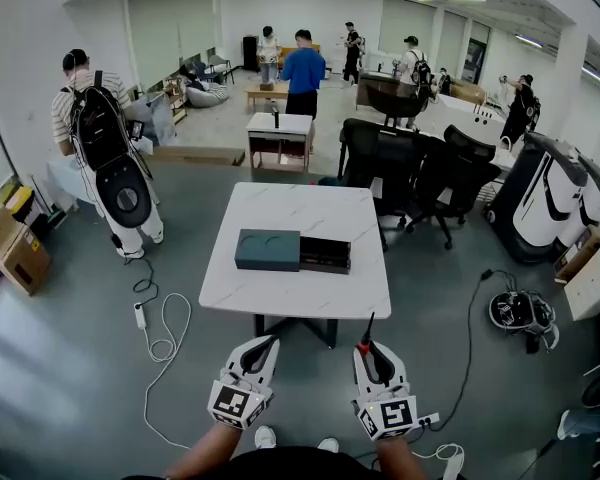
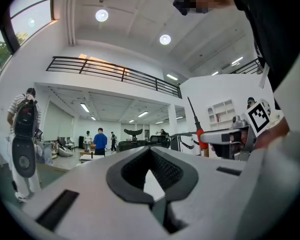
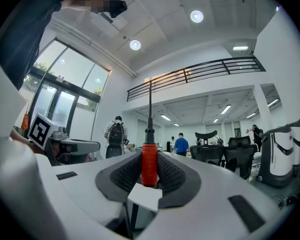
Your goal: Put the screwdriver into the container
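A dark teal container (image 1: 267,250) lies on the white table (image 1: 300,213), its dark drawer (image 1: 325,255) pulled out to the right. My right gripper (image 1: 370,353) hangs short of the table's near edge, shut on the screwdriver (image 1: 364,343). In the right gripper view the red handle (image 3: 149,164) sits between the pads (image 3: 172,176) and the thin shaft points straight up past the tips of the gripper (image 3: 149,155). My left gripper (image 1: 263,348) hovers beside it, shut and holding nothing. The left gripper view shows its own jaws (image 2: 151,151) closed and the screwdriver (image 2: 199,131) off to the right.
Black office chairs (image 1: 420,168) crowd the table's far right corner. A white cable with a power strip (image 1: 140,315) trails on the floor at left. A person with a backpack (image 1: 105,158) stands at far left, cardboard boxes (image 1: 15,253) beyond. White machines (image 1: 550,203) stand at right.
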A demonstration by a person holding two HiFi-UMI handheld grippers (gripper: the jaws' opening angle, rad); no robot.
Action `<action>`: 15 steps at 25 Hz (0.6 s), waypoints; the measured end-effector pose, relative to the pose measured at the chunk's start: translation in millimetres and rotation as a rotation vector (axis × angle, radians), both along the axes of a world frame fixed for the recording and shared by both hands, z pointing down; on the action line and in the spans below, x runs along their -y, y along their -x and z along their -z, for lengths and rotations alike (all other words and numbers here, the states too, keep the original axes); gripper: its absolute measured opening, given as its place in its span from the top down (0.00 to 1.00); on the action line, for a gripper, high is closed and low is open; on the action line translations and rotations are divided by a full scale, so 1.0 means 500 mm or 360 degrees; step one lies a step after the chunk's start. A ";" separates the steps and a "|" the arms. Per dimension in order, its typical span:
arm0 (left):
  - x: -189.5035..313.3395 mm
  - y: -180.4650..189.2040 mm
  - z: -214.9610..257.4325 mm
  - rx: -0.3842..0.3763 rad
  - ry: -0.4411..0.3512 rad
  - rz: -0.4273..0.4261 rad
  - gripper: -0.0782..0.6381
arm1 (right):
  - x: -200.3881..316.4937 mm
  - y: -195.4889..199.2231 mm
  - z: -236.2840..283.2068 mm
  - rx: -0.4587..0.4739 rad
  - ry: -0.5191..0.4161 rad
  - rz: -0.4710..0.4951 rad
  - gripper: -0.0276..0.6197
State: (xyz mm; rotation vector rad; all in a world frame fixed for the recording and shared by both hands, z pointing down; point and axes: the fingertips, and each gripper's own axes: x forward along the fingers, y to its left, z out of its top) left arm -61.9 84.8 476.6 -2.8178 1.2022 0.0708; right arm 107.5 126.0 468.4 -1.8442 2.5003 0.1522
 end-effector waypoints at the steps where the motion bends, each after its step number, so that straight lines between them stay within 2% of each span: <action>1: -0.003 0.000 -0.001 0.0000 -0.0001 -0.0009 0.88 | 0.001 0.007 -0.002 0.0000 0.0006 0.0008 0.79; 7: 0.003 0.023 -0.012 -0.0017 0.0027 -0.0026 0.88 | 0.018 0.054 -0.003 -0.0005 -0.0001 0.0040 0.79; 15: 0.026 0.101 -0.022 -0.0018 0.0060 -0.0031 0.88 | 0.048 0.110 0.009 0.0057 -0.0017 0.0019 0.79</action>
